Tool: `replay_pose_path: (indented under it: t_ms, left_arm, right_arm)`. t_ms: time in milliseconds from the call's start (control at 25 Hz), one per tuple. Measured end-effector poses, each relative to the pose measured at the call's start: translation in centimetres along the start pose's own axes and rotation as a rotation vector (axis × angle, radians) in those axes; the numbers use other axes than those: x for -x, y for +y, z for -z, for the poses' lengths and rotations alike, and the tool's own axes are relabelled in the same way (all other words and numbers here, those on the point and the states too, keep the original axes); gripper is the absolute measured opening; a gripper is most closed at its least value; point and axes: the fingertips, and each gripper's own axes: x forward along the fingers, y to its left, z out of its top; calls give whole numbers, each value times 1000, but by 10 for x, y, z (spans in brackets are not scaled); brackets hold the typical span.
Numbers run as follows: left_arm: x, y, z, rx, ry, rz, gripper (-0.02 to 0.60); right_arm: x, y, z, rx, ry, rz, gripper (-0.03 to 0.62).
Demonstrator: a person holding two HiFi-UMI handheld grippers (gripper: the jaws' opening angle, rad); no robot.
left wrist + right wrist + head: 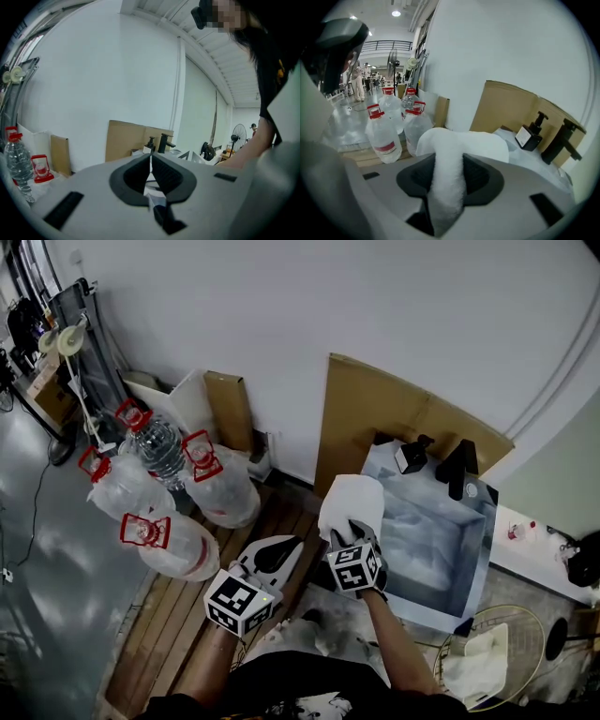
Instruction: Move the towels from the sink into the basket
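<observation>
Right gripper view: the jaws of the right gripper [449, 168] are seen clamped on a white towel [464, 143], which is bunched between the pads and folded over their tips. In the left gripper view, the left gripper [150, 164] is seen closed, with nothing held. In the head view, the white towel is held at the left edge of the sink [483, 549]. The basket [536, 629] is noted well to the right, with another towel [478, 662] lying in it.
</observation>
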Motion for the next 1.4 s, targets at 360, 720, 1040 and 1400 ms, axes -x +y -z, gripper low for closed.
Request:
replay_pose_path:
  t_ms: [360,720,1040,1400]
  left_arm:
    - [-13,-10,-6,-13,-8,42,14]
    - [-63,-63,-21,-57,-8,198,14]
    - [-104,-147,-36,-105,-22,349,14]
    - [-154,-290,-30,-149,1,560,14]
  right_arm:
    - [60,-43,-19,-365,-160,-19,104]
    - [148,-82,-16,-488,-310,-23,103]
    - [244,-138,19,-608,-426,71,101]
    - [361,-211,109,-672,-472,265,101]
